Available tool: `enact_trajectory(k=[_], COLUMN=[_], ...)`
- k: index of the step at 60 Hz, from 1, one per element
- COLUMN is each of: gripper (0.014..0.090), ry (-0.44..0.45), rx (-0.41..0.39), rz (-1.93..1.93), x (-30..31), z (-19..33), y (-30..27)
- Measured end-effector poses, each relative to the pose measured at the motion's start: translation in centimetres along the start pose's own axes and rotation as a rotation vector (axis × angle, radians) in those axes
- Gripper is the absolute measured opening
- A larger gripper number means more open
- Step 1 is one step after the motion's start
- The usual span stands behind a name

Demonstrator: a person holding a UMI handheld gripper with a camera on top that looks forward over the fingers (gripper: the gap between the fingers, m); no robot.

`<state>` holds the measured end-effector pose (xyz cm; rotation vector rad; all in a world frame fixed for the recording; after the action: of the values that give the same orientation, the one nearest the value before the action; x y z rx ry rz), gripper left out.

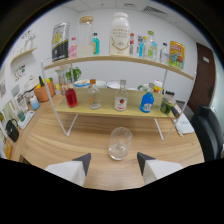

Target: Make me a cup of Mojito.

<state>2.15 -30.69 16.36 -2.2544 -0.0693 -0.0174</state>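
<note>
A clear empty drinking glass (120, 143) stands upright on the wooden table (60, 140), just ahead of my gripper (113, 160) and centred on the gap between its fingers. The gripper is open, with its dark fingertips (84, 161) apart and nothing between them. Beyond the glass, a white two-tier rack (120, 111) holds bottles on its lower shelf: a red-liquid bottle (71, 95), a clear bottle with an orange cap (93, 95), a clear bottle with a red label (121, 97) and a blue bottle (146, 102). Green limes (165, 106) lie at that shelf's right end.
The upper shelf carries a large white jar (119, 34), a tall clear jar (86, 36), a dark box (60, 42) and several small bottles. A terracotta pot (42, 93) and cups stand left of the rack. A black chair (209, 131) is at the right.
</note>
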Motion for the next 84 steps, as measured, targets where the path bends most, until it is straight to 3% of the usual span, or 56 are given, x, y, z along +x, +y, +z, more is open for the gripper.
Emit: enact_trajectory(k=[16, 29, 39, 69, 84], gripper=[0.0860, 0.0858, 0.0861, 0.0861, 0.0792], ry=[0.003, 0.036, 0.045, -0.041, -0.035], rx=[0.005, -0.070, -0.079, 0.031, -0.008], rz=[-0.006, 0.027, 0.027, 0.052, 0.066], x=[0.1, 3.8, 8.1, 17.9, 19.8], z=[-1.8, -3.7, -4.5, 4.9, 10.0], y=[0.5, 4.0, 4.3, -6.9, -7.8])
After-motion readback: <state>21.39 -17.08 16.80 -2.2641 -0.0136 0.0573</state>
